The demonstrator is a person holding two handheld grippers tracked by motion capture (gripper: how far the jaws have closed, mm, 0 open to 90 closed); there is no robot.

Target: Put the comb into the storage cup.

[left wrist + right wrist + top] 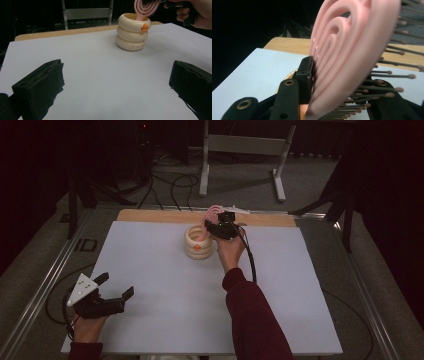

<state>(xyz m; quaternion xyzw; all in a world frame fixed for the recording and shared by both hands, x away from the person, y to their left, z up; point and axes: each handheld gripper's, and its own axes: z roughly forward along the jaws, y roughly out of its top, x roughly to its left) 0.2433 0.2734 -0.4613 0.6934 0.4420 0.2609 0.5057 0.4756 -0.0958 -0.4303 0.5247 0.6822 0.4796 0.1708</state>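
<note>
Pink hairbrush [352,50] clamped in right gripper [216,226], handle inside cream ringed holder [198,242]; left gripper [116,292] spread apart, idle over white sheet [165,290].

Wooden table [150,215], top almost fully covered by a white sheet [160,270]; bare wood strip visible along the far edge. Cream ringed holder [199,242] stands upright on the sheet, toward the far edge, near centre.

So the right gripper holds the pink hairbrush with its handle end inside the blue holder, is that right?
Not quite: the holder is cream, not blue, as the left gripper view shows. The right gripper does hold the pink hairbrush, handle end inside it.
</note>
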